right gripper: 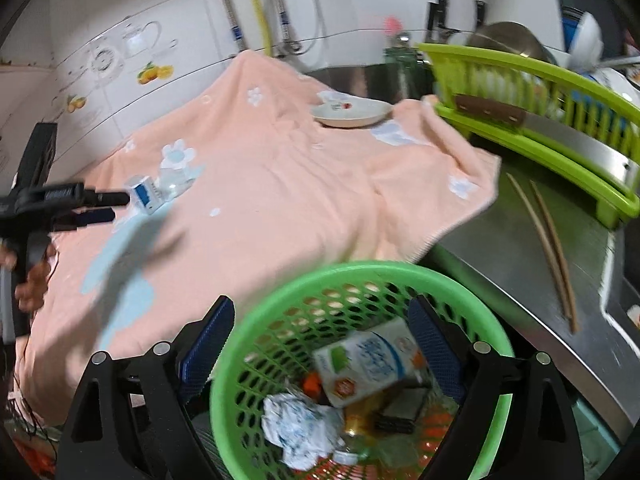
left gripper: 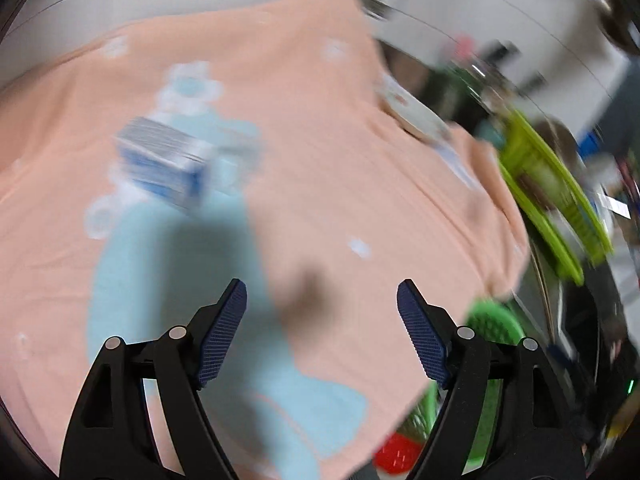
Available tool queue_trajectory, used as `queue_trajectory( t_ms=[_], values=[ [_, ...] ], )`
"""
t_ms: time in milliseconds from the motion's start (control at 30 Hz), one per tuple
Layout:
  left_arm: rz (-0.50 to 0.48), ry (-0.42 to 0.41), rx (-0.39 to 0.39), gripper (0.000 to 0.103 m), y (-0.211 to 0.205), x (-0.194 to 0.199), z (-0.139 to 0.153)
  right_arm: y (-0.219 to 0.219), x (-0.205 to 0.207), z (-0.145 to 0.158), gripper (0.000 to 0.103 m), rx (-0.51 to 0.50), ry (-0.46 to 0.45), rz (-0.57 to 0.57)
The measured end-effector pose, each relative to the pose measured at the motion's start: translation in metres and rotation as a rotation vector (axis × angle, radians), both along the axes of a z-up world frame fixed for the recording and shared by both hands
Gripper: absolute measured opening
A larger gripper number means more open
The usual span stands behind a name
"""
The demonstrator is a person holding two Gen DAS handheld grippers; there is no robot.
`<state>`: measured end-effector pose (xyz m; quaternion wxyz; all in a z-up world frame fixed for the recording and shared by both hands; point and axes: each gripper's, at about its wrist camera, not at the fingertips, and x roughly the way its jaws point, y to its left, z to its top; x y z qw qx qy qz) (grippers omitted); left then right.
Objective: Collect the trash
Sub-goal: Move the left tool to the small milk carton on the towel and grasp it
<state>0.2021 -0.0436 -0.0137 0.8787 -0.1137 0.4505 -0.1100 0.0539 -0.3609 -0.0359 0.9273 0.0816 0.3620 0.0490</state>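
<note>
Evidently the left gripper (left gripper: 322,332) hung over the peach towel (left gripper: 320,152) with fingers spread and empty, aimed toward the small blue-and-white box (left gripper: 164,160) lying there. The right gripper (right gripper: 322,354), likewise spread, hovered over the green basket (right gripper: 400,272), which already held a carton (right gripper: 368,360) and crumpled paper (right gripper: 300,424).

White tiled wall (right gripper: 168,64) with fruit and teapot decals, hoses and a yellow pipe (right gripper: 258,4) running down it. Stainless steel counter (right gripper: 520,264), mostly under a peach flower-print towel (right gripper: 280,200). Lime dish rack (right gripper: 532,120) at the right. Lighting even, indoor.
</note>
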Motion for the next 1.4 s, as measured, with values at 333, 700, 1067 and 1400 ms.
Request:
queue_trajectory(
  t_ms=[333,700,1067,1400],
  values=[
    [0.271,0.035,-0.048,0.078,0.077,0.068,0.006,0.046,0.047,0.005,0.086,-0.026,-0.001,0.14],
    [0.448,0.125,-0.109,0.078,0.106,0.126,-0.029,0.08,0.095,0.0,0.086,-0.047,0.016,0.236],
    [0.497,0.168,-0.096,0.077,0.115,0.153,-0.053,0.112,0.137,0.003,0.086,-0.076,0.012,0.322],
    [0.445,0.172,-0.063,0.069,0.12,0.164,-0.057,0.158,0.18,0.004,0.086,-0.064,0.017,0.412]
  ],
)
